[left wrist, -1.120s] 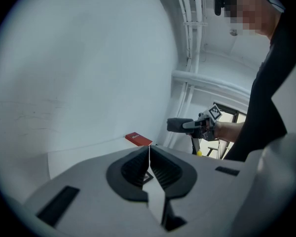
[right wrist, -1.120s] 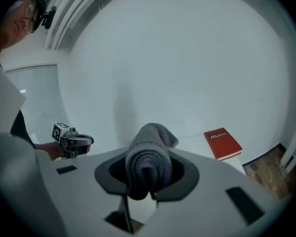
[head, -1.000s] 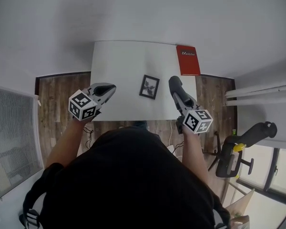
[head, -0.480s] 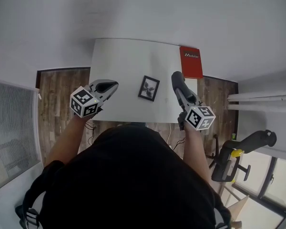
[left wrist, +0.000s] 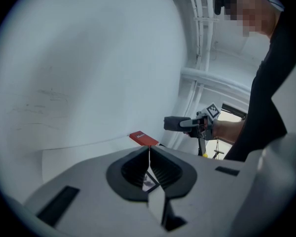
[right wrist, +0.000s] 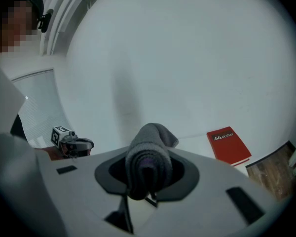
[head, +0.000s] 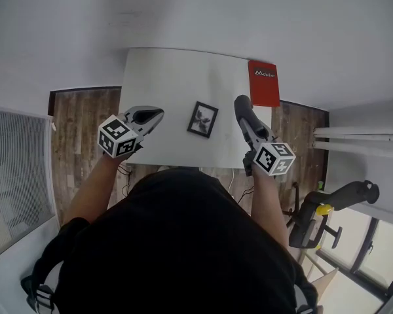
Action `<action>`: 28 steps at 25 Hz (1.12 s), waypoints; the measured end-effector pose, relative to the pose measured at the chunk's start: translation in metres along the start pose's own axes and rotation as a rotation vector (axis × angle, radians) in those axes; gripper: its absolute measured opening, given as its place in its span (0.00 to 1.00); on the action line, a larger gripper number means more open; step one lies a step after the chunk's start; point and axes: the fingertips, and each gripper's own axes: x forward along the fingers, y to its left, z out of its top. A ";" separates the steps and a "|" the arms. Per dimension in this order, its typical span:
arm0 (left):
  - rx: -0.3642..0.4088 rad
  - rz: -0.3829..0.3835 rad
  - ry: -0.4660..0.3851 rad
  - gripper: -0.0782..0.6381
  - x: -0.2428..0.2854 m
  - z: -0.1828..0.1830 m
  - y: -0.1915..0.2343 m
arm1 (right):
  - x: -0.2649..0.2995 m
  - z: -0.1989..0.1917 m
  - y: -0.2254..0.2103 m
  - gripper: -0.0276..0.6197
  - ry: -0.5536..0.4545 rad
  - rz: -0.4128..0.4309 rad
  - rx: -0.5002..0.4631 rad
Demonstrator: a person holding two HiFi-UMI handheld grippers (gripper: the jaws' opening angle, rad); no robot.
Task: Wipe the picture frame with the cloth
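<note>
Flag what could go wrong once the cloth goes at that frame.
1. The picture frame lies loose on the table. The left hand-held gripper is shut, empty and off to its side, so a wipe may just shove the frame along.
2. The cloth is a thick roll clamped in the right hand-held gripper. Pressed at an angle, it might work loose or let a hard tip scrape the frame.

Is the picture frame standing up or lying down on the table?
Lying down. Seen from above, the picture frame shows its whole front, flat on the white table.
</note>
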 end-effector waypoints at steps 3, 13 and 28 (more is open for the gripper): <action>-0.009 0.000 0.011 0.12 0.007 -0.005 0.004 | 0.006 -0.004 -0.002 0.19 0.015 0.005 0.002; -0.006 -0.005 0.063 0.12 0.031 -0.027 0.009 | 0.019 -0.017 -0.022 0.20 0.068 -0.025 0.003; 0.029 -0.011 0.218 0.13 0.075 -0.093 0.014 | 0.065 -0.060 -0.050 0.20 0.220 -0.028 -0.078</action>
